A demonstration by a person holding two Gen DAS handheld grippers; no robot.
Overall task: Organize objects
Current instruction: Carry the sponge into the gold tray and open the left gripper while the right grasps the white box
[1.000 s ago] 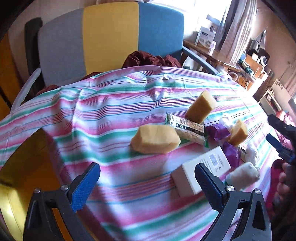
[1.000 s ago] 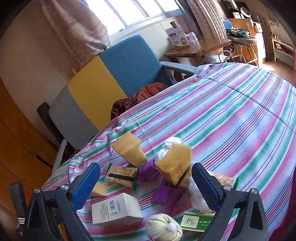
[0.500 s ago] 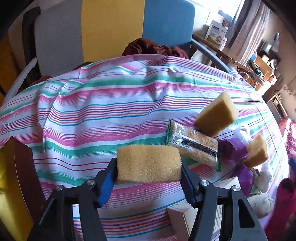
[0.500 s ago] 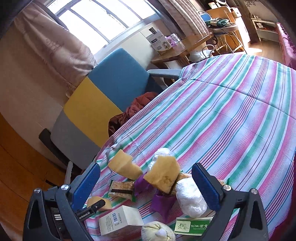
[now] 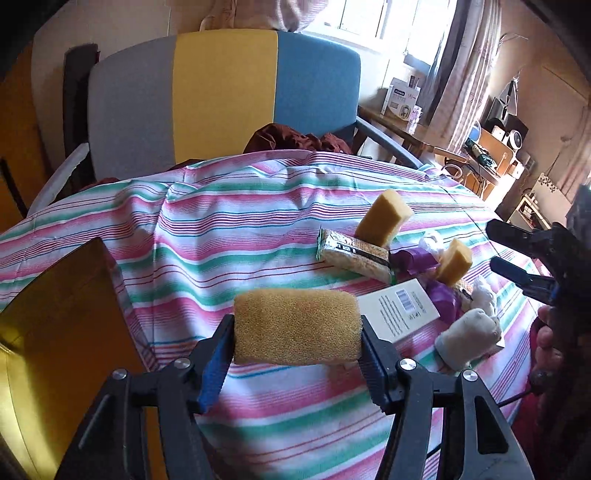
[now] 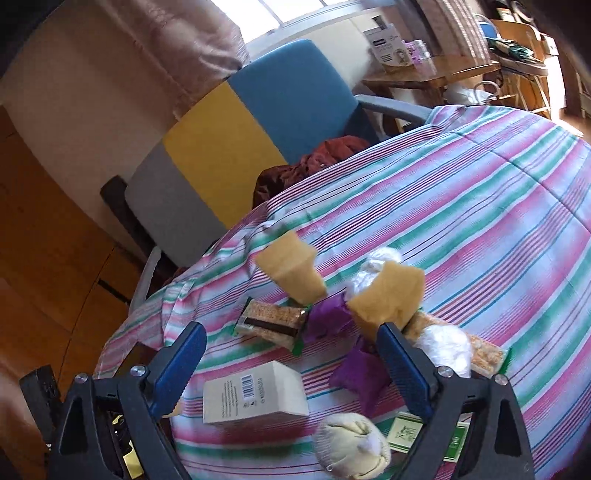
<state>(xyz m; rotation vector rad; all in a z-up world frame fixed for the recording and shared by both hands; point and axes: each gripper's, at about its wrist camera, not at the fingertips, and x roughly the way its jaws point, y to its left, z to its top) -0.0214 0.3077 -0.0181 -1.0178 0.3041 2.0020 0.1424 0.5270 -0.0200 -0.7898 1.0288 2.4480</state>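
Left wrist cam: your left gripper (image 5: 297, 332) is clamped on a yellow sponge (image 5: 297, 326), held above the striped tablecloth (image 5: 229, 236). Right wrist cam: your right gripper (image 6: 291, 363) is closing, nothing pinched, over the white box (image 6: 255, 393).

A big chair (image 5: 221, 99) stands behind the bench. Its back is gray, yellow and blue. A dark red cloth (image 5: 295, 138) lies bunched up on its seat. A striped cloth (image 5: 236, 229) in pink, green and white covers the bench. A window (image 5: 373, 18) lets bright light in, and curtains (image 5: 465, 66) hang beside it. A white box (image 5: 400, 98) sits on a wooden side table (image 6: 424, 75) near the window. The floor (image 6: 44, 258) is orange wood.
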